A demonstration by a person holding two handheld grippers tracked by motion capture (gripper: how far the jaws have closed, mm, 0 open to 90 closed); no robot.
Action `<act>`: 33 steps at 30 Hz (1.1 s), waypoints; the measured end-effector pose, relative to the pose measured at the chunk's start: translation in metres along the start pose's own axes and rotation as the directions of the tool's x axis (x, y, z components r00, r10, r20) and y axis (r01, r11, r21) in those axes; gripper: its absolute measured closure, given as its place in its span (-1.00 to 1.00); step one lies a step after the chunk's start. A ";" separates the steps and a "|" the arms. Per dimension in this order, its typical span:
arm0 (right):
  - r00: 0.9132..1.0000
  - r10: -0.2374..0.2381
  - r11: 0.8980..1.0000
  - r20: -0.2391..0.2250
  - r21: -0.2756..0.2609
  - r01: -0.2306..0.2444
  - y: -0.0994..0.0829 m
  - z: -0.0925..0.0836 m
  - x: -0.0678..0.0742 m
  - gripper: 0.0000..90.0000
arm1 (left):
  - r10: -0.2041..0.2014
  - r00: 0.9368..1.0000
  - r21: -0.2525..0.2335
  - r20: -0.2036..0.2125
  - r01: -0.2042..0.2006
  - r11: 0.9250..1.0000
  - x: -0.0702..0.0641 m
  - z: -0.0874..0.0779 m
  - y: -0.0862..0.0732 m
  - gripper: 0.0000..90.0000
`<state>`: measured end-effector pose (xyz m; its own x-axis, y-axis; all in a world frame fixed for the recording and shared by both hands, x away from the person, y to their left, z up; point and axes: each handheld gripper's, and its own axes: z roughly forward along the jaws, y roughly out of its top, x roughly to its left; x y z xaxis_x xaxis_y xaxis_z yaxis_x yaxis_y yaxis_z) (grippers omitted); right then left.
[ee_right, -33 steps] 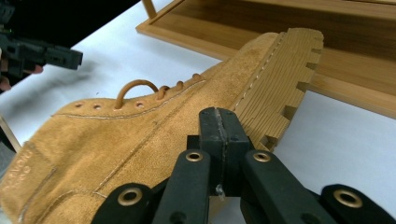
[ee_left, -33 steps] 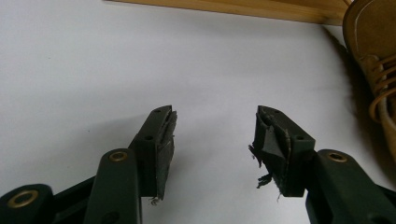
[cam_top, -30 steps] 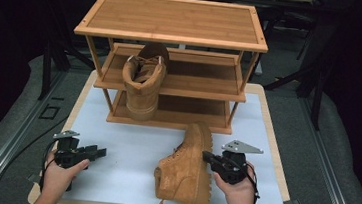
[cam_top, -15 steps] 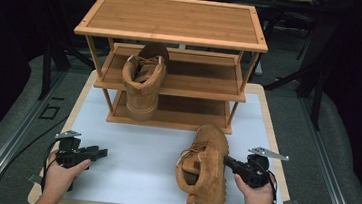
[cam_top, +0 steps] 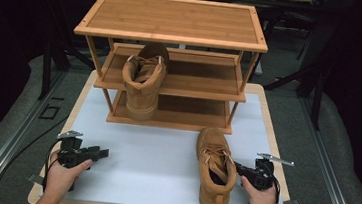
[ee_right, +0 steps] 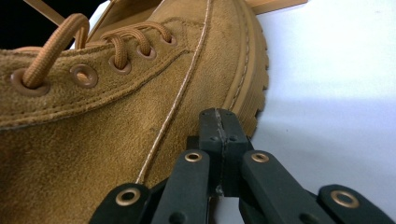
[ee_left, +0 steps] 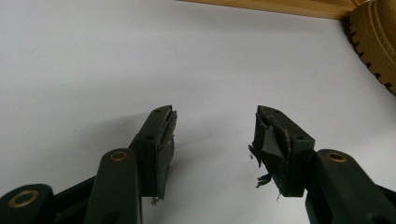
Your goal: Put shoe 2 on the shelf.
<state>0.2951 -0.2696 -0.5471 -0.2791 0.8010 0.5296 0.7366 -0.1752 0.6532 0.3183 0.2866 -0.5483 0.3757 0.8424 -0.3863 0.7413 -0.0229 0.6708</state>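
The right tool [cam_top: 240,170] has its jaws pressed together with nothing between them, tips touching the suede side of the tan boot [cam_top: 215,173] that stands upright just to its left, toe toward the shoe rack [cam_top: 172,26]. The left tool [cam_top: 100,152], jaws apart and empty, hovers low over the white bench [cam_top: 154,154], well apart from that boot. Beyond both tools, a 2nd boot [cam_top: 143,86] rests on the rack's shelves, heel toward the person.

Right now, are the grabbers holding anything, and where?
Nothing is held. The left hand-held gripper is open over the white mat; the right hand-held gripper is shut, empty, against the tan suede boot's side.
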 end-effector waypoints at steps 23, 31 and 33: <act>0.978 -0.162 0.981 0.130 0.127 0.146 0.035 0.002 0.023 0.56 | -0.003 1.000 -0.012 -0.005 0.003 1.000 0.003 -0.004 0.000 0.06; 0.938 -0.291 0.932 0.190 0.277 0.233 0.075 -0.030 0.066 0.27 | 0.000 1.000 -0.005 -0.004 0.000 1.000 0.002 -0.003 0.000 0.05; 0.929 -0.308 0.918 0.204 0.320 0.234 0.083 -0.034 0.074 0.27 | -0.001 1.000 -0.003 -0.004 0.001 1.000 0.002 -0.003 0.000 0.05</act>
<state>0.3148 -0.2449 -0.4349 -0.3604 0.9152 0.1803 0.8083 0.2099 0.5501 0.3174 0.2903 -0.5476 0.3730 0.8446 -0.3841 0.7396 -0.0207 0.6728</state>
